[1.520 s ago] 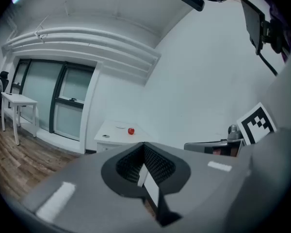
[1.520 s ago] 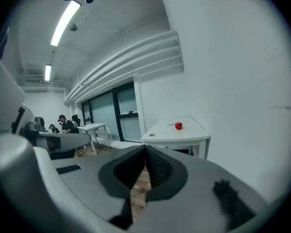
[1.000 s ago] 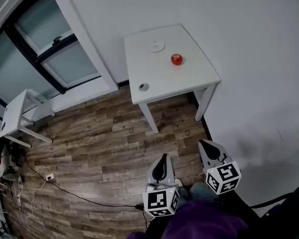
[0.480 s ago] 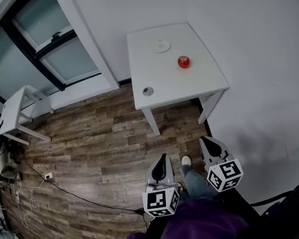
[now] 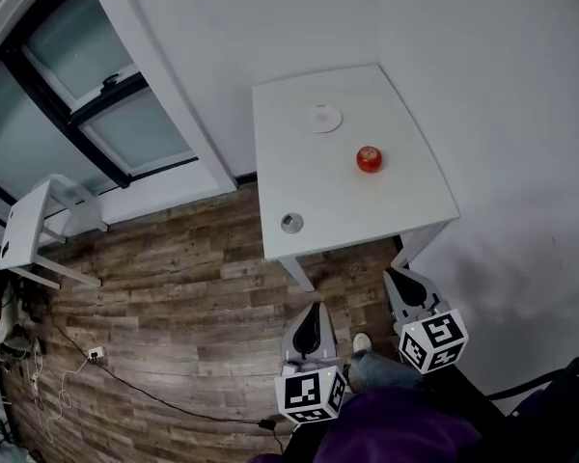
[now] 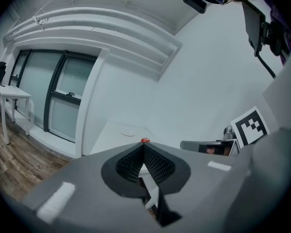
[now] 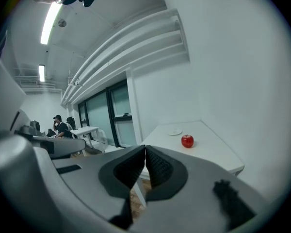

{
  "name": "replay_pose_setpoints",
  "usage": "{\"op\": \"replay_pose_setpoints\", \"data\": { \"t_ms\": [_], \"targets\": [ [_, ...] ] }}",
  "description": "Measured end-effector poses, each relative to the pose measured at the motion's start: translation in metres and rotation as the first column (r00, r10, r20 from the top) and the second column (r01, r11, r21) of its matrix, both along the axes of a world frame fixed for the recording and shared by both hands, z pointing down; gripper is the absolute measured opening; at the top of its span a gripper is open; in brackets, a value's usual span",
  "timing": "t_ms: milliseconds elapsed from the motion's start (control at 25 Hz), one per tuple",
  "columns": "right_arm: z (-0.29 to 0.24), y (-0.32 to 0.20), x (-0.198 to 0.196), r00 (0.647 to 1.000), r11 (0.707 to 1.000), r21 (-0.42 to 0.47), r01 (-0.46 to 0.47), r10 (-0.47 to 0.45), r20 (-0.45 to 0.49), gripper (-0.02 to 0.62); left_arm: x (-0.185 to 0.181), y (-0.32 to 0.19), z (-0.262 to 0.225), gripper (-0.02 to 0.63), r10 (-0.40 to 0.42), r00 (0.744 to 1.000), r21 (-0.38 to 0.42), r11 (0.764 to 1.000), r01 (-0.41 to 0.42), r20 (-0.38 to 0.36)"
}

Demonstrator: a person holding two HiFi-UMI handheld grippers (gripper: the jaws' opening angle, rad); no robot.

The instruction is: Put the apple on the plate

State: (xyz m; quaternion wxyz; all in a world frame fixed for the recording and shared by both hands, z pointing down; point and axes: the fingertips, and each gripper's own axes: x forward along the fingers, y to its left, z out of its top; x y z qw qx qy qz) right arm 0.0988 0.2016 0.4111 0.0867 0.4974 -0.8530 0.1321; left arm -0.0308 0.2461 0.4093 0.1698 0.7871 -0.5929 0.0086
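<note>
The left gripper [image 6: 143, 148] and the right gripper [image 7: 145, 150] are both clenched tight on nothing. They hang above the brown wooden plank floor [image 5: 193, 287], short of the white square table [image 5: 338, 196]. The small red apple [image 5: 369, 159] sits on the tabletop, apart from the flat round white plate [image 5: 322, 119] behind it. This looks like the approach. Next, one gripper must reach the apple and spread its jaws around it.

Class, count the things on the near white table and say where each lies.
3. The plate lies near the wall, the apple in the middle toward the right, and a small grey disc near the front left corner. None seems hidden.
</note>
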Motion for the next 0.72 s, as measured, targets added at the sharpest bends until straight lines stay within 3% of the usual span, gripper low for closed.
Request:
{"op": "replay_pose_setpoints", "data": {
  "t_ms": [360, 720],
  "targets": [
    [0.007, -0.082, 0.017, 0.999, 0.999, -0.017, 0.034, -0.034, -0.019, 0.011, 0.018, -0.082, -0.001, 0.006, -0.033, 0.999, 0.004, 0.999, 0.033, -0.01],
    [0.024, -0.131, 0.012, 0.998, 0.997, -0.05, 0.056, -0.057, -0.012, 0.011, 0.01, -0.134, 0.01, 0.006, -0.048, 0.999, -0.016, 0.999, 0.048, -0.002]
  ]
}}
